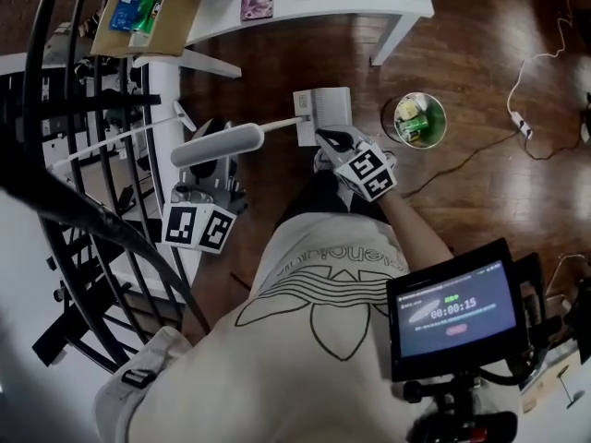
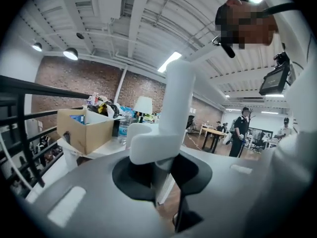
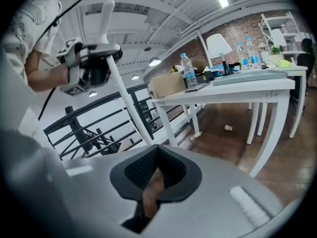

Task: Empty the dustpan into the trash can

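Head view: 1 white plastic long-handled dustpan (image 1: 323, 109), pan end low over the dark wood floor (image 1: 480, 53), just left of 1 small round trash can (image 1: 420, 146) and apart from it. L gripper (image 1: 208, 169) is clamped on the dustpan's thick white handle (image 1: 222, 143). R gripper (image 1: 331, 141) sits by the pan's neck, jaws together, nothing btwn them.

Step, as I judge it: bringing pan to can, not yet tipped. Next: raise pan over can's mouth w/ L, tilt so contents slide in.

Count: 1 dustpan, 1 can, 2 grippers. Green + yellowish bits in can, no. unclear.
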Demonstrator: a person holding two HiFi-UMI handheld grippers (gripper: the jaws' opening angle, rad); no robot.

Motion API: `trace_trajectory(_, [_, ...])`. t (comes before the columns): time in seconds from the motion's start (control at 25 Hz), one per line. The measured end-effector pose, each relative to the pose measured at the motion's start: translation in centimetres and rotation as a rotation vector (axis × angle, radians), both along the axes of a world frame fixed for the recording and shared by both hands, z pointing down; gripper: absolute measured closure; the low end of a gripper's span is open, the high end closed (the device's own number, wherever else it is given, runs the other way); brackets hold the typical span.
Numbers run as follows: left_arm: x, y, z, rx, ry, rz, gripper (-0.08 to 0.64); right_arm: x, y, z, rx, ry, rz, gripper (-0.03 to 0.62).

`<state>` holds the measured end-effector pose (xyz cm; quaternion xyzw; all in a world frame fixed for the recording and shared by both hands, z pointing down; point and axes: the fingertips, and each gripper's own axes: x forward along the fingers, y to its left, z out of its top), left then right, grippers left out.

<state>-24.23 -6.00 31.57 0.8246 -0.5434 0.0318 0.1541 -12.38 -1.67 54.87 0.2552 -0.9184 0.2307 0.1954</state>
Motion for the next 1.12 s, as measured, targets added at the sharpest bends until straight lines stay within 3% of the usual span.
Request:
trace_trajectory(0.28, [-5.6,-1.9,4.4,-0.003,0.006,-0.065,0.469,7.0,0.5,-4.3,0.087,-0.005,0.141,0.591])
trace_trajectory(0.6, [-6.7,-3.0,8.3,-0.033,-0.022,-0.039,0.474,14.3,2.1,-8.2,0.149,0.063,0.329,0.591])
trace_trajectory(0.8, [-7.2,-3.0,10.2,-0.047,-0.020,-0.043,0.476,15.3,4.2,-8.4,0.125,0.085,0.387,0.591])
trace_trajectory(1.12, [-8.4,-3.4,14.4,-0.084,-0.003,-0.057,0.474,13.9,5.0,-7.6,0.088,0.103,0.393,0.591])
